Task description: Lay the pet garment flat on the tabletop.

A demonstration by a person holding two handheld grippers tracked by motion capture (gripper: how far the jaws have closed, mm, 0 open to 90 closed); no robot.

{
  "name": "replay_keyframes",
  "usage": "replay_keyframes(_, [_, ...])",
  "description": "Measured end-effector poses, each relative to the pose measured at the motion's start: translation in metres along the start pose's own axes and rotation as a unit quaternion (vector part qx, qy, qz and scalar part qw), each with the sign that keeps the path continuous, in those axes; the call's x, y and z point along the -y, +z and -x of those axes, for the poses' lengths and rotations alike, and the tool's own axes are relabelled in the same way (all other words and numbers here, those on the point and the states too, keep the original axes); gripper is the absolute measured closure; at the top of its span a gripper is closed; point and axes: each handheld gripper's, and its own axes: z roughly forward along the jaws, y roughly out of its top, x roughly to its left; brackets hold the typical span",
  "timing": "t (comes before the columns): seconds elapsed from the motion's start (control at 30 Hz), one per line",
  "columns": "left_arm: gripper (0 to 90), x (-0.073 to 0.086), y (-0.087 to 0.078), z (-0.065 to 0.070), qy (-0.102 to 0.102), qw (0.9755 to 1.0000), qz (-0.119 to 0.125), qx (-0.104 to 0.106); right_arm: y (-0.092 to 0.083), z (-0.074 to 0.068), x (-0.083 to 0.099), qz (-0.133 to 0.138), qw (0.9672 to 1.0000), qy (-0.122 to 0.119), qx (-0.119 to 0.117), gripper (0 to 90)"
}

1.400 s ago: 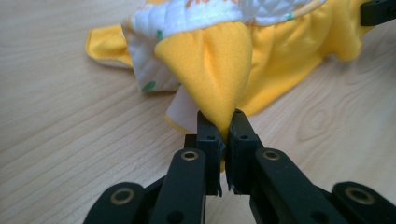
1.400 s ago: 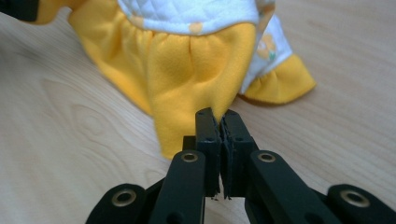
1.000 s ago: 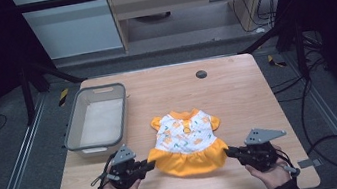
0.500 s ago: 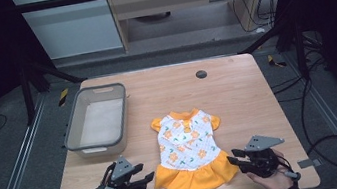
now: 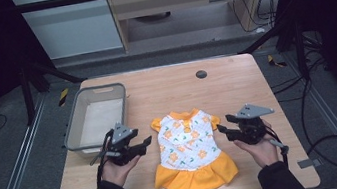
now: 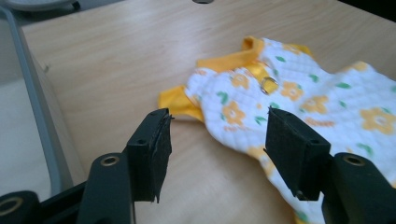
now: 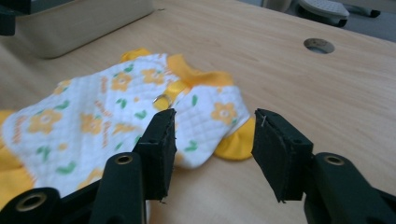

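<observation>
Both jaws wide, empty. Left gripper (image 5: 144, 142), right gripper (image 5: 221, 129) flank dress (image 5: 190, 151) sleeves on tabletop (image 5: 236, 84); pinch both sleeves evenly, low.

We wear dark, near-black long sleeves that reach down to the wrists. Our left gripper (image 5: 146, 142) and right gripper (image 5: 222, 129) are both black, each topped by a grey three-cornered plate, and a thin dark cable trails back from each along the hand. Seen close in the gripper views, our jaws are black blocky arms faced with rough, dark foam-like pads (image 6: 160, 151), slightly frayed at the edges. Brass-coloured round rivets or screw holes sit in the arms behind the pads.
</observation>
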Motion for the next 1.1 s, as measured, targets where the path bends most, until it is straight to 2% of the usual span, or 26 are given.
replay_keyframes(0.1, [40.8,-0.011,0.021,-0.009,-0.005,0.9999,-0.006,-0.013,0.020,0.011,-0.008,-0.003,0.9999,0.012,0.007,48.1])
replay_keyframes(0.2, [41.3,-0.016,0.043,-0.018,-0.022,0.9995,-0.014,-0.016,0.039,0.023,-0.010,-0.014,0.9994,0.025,0.018,48.3])
replay_keyframes(0.27, [41.7,-0.017,0.061,-0.022,-0.014,0.9991,-0.031,-0.026,0.048,0.029,-0.009,-0.020,0.9992,0.027,0.021,48.8])
replay_keyframes(0.43, [42.0,-0.012,0.094,-0.029,-0.019,0.9979,-0.054,-0.031,0.076,0.043,0.005,-0.051,0.9977,0.026,0.037,50.4])
replay_keyframes(0.57, [43.0,-0.002,0.115,-0.032,-0.025,0.9959,-0.082,-0.031,0.094,0.050,0.017,-0.064,0.9963,0.043,0.037,53.4])
replay_keyframes(0.6, [43.2,0.001,0.119,-0.032,-0.022,0.9951,-0.091,-0.032,0.097,0.050,0.019,-0.069,0.9958,0.048,0.035,53.5])
replay_keyframes(0.63, [43.3,0.003,0.121,-0.032,-0.026,0.9950,-0.092,-0.029,0.101,0.049,0.021,-0.077,0.9955,0.044,0.034,54.3])
replay_keyframes(0.87, [53.1,0.008,0.122,-0.030,-0.032,0.9957,-0.085,-0.017,0.107,0.043,0.023,-0.093,0.9946,0.034,0.032,66.5])
replay_keyframes(0.97, [63.2,0.009,0.123,-0.028,-0.040,0.9959,-0.081,-0.008,0.107,0.040,0.022,-0.096,0.9941,0.045,0.021,78.8])
replay_keyframes(1.03, [70.7,0.010,0.123,-0.026,-0.039,0.9960,-0.081,-0.003,0.108,0.039,0.022,-0.096,0.9941,0.047,0.018,82.7])
replay_keyframes(1.1, [77.5,0.009,0.123,-0.026,-0.051,0.9952,-0.084,0.002,0.107,0.038,0.021,-0.098,0.9939,0.049,0.015,85.5])
